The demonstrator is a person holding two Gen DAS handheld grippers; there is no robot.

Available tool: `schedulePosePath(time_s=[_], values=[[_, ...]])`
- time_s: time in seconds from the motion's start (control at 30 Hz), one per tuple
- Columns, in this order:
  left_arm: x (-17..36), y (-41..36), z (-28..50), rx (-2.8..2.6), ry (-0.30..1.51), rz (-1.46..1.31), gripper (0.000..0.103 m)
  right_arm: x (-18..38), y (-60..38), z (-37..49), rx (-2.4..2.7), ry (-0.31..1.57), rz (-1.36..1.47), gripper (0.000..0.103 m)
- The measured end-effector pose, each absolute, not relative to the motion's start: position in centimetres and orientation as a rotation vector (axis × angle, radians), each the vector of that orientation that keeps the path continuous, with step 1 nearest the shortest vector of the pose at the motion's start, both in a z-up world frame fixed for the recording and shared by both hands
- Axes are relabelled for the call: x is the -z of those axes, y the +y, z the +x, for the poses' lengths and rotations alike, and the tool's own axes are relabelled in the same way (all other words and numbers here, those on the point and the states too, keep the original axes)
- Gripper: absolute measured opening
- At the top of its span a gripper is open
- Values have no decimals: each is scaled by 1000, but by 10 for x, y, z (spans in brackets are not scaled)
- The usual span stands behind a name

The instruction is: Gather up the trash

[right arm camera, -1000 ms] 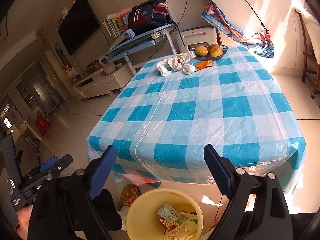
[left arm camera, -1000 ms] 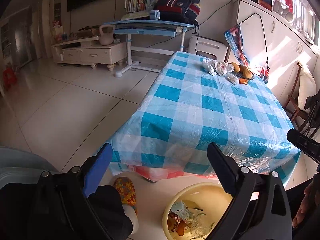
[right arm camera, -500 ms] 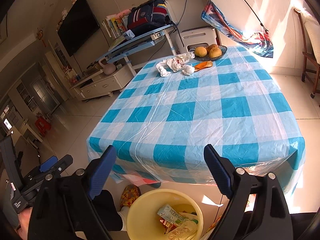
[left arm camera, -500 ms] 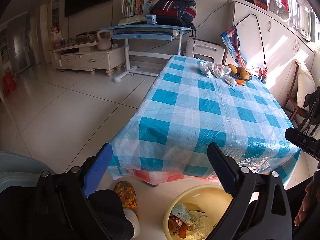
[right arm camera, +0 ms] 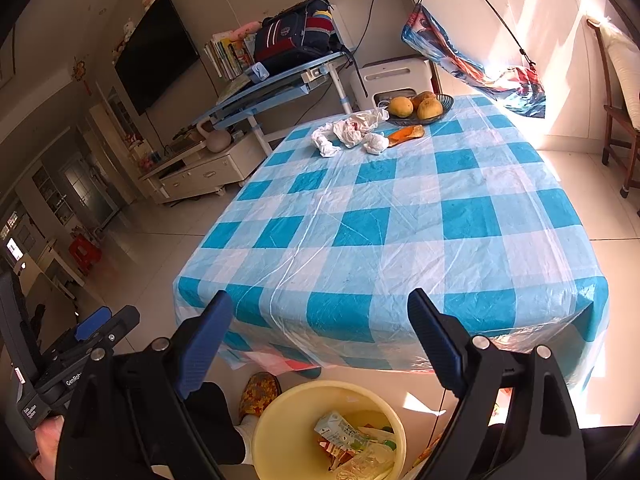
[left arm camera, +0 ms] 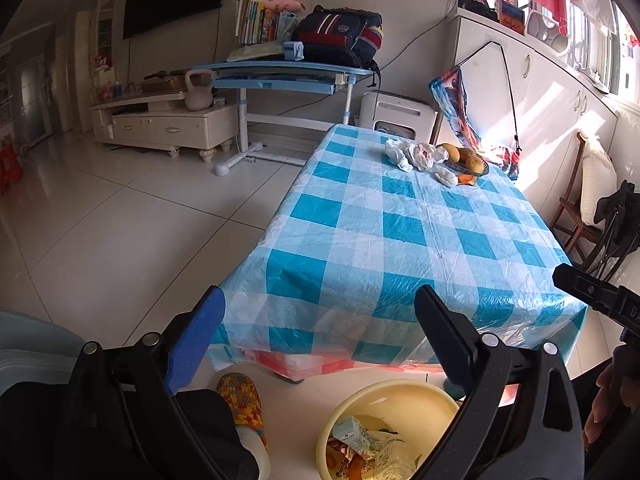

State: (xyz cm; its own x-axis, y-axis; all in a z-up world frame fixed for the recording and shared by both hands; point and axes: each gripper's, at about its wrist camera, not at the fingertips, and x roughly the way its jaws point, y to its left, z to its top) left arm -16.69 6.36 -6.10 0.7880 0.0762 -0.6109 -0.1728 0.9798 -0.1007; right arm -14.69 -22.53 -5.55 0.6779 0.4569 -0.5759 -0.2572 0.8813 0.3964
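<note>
Glossy plastic tablecloth [right arm camera: 384, 220] – crinkled; crumpled paper wads [right arm camera: 348, 132]; bin [right arm camera: 276, 420] apparently smooth plastic – floor tiles [left arm camera: 100, 216] shiny.

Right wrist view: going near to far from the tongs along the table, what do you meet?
Yellow bin holding trash on the floor → near edge of the checked tablecloth → crumpled white tissues → orange peel → fruit bowl → white appliance behind the table.
</note>
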Motion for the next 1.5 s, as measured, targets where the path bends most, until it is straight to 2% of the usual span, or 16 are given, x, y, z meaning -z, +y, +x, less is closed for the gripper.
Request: schedulePosePath(time_s=[0.4, 0.77, 0.97, 1.33, 1.5], values=[[27, 53, -150, -68, 597, -123, 92, 32, -226, -131, -423, 697, 288, 85], [3, 55, -72, -43, 588, -111, 92, 14, -215, -56, -467, 708, 167, 85], [9, 59, -20, -45, 614, -120, 92, 26, -200, 0, -484, 745, 111, 74], [28, 38, 109, -26, 659, -48, 92, 56, -186, 103, -471, 799, 71, 68], [45, 24, 169, -10, 688, -38, 92, 77, -187, 129, -482, 858, 80, 62]])
